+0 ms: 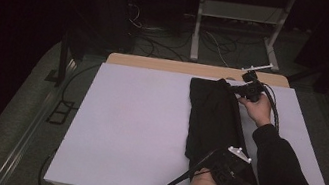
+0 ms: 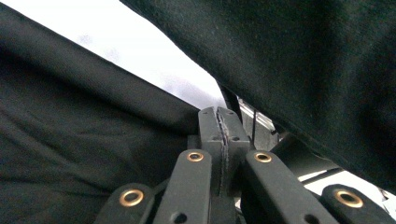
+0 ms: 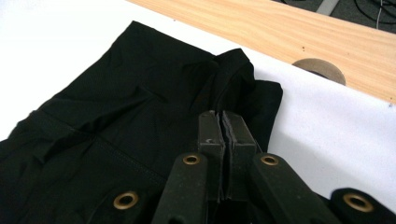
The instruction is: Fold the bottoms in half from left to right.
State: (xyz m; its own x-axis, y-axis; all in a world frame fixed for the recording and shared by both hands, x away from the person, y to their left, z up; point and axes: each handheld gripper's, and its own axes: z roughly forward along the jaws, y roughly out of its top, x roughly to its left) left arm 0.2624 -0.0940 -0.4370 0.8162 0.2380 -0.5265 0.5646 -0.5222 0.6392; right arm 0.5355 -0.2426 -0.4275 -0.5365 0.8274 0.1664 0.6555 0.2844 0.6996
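A white table cover point(image 1: 136, 128) fills the frame's middle, with a bare wooden strip point(image 1: 167, 65) at its upper edge. The left gripper point(image 1: 234, 177), lower right, and the right gripper point(image 1: 241, 91), upper right, both have their jaws pressed together on the black garment point(image 1: 211, 120), which lies folded lengthwise between them.

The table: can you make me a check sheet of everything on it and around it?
Surface: white board over a wooden table.
Job's things: black cloth, folded long, at the right side.
Clutter: nothing seen.
Grippers: left claw shut at the cloth's near end; right claw shut at its far end; pinch not clear.
Cables: one trails from each claw; more lie on the floor.
Surroundings: dark room, white stand behind.
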